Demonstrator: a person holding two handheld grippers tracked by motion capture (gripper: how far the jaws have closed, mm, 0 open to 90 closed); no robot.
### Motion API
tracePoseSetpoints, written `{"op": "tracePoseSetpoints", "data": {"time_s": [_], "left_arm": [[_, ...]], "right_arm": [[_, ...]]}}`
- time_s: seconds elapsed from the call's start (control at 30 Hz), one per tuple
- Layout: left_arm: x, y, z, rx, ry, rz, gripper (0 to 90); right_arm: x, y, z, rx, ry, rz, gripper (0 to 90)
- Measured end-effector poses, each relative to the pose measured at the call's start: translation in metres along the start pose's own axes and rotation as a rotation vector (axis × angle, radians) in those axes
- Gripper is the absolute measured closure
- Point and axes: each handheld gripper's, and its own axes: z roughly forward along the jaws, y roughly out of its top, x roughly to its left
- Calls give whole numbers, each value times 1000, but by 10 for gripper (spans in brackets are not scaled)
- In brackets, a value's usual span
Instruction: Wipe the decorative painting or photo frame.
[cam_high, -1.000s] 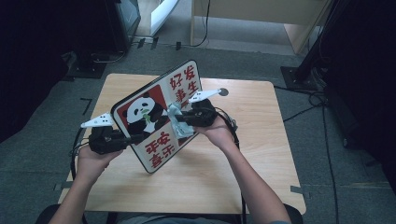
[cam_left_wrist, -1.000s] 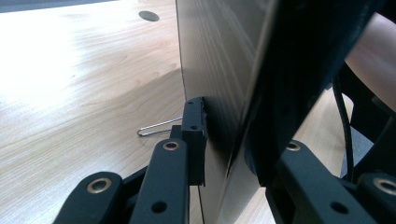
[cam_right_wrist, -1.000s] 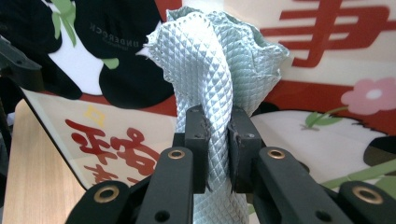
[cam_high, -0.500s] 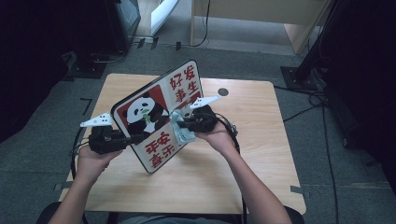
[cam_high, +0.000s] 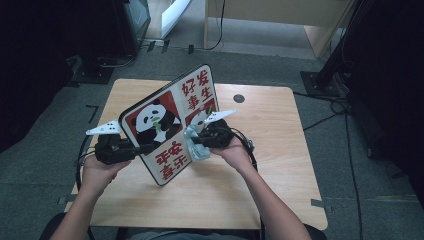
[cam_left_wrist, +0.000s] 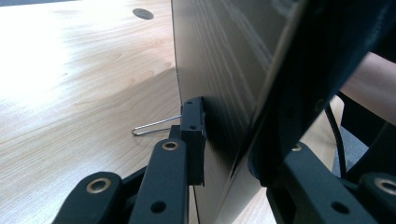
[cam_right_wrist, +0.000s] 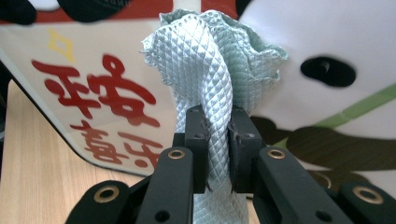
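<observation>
Little had shifted since the earlier frame: the cloth (cam_high: 196, 145) had crept slightly across the panda board (cam_high: 172, 122).
Left tool (cam_high: 131, 148) was clamped on the board's left edge, propping it tilted above the worktop (cam_high: 280, 150); right tool (cam_right_wrist: 217, 135), clenched on the cloth, faced the printed side straight ahead, touching it.

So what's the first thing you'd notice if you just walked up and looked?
The big panda board, standing tilted on edge in the middle of the wooden table, with red Chinese writing on it. The left tool clamps the board's edge, and the right tool pinches a pale green cloth bunched up right against the picture side.
</observation>
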Motion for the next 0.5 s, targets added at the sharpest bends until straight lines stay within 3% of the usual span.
{"op": "tracePoseSetpoints", "data": {"time_s": [0.5], "left_arm": [[2, 0, 0, -1, -13, -4, 748]], "right_arm": [[-2, -19, 12, 51, 5, 26, 810]]}}
